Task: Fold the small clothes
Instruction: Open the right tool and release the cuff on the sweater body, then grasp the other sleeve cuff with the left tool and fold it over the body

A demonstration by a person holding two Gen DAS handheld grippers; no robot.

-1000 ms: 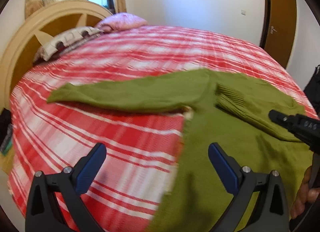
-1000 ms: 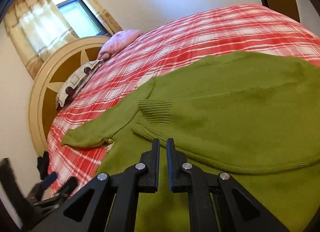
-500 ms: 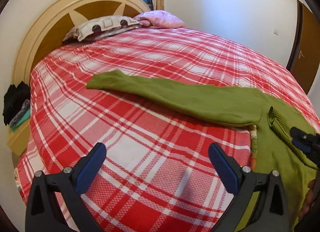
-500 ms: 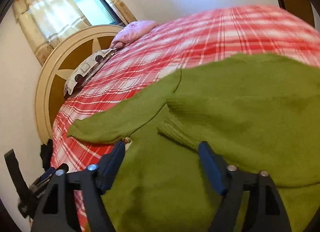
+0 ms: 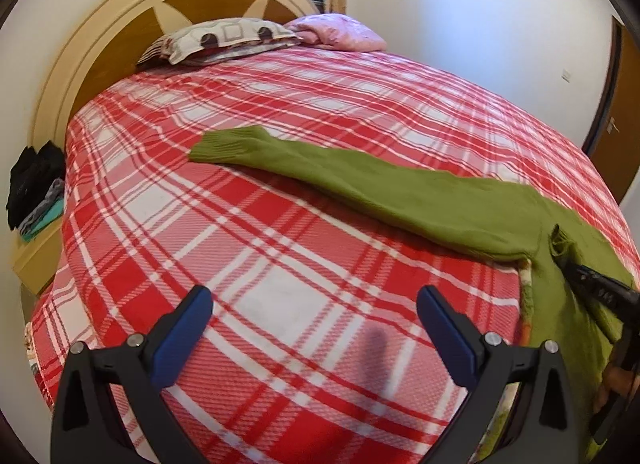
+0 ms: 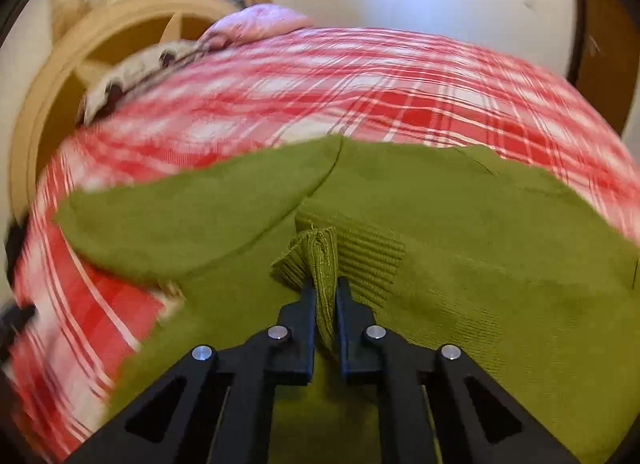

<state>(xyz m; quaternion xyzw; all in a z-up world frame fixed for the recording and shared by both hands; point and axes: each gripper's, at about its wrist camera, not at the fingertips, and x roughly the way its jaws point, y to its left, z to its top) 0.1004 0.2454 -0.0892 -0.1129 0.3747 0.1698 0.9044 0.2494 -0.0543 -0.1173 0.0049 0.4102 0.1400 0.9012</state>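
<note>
Green sweater [image 5: 420, 192] spread on plaid bed [image 5: 280, 264]; 1 sleeve folded across, right tongs [image 6: 323, 296] pinching its ribbed cuff [image 6: 320, 256]; other sleeve [image 5: 320, 172] outstretched, unfolded; left tongs [image 5: 312, 324] wide open, empty; folding barely begun.

The sweater [image 5: 404, 188] is matt olive-green knit cloth, fine-grained over the body and coarsely ribbed at the cuff [image 6: 356, 260] pinched between the right tongs [image 6: 323, 296]. The bedspread [image 5: 280, 248] is woven cloth in red and white plaid, with a matt, slightly textured weave. The left tongs [image 5: 314, 314] are matt black plastic with smooth blue pads [image 5: 182, 334] and small shiny metal screws. The headboard [image 5: 120, 28] looks like wood, with a smooth cream-painted rim and brown panels. The patterned pillow [image 5: 224, 40] and pink blanket [image 5: 340, 30] are soft cloth.
</note>
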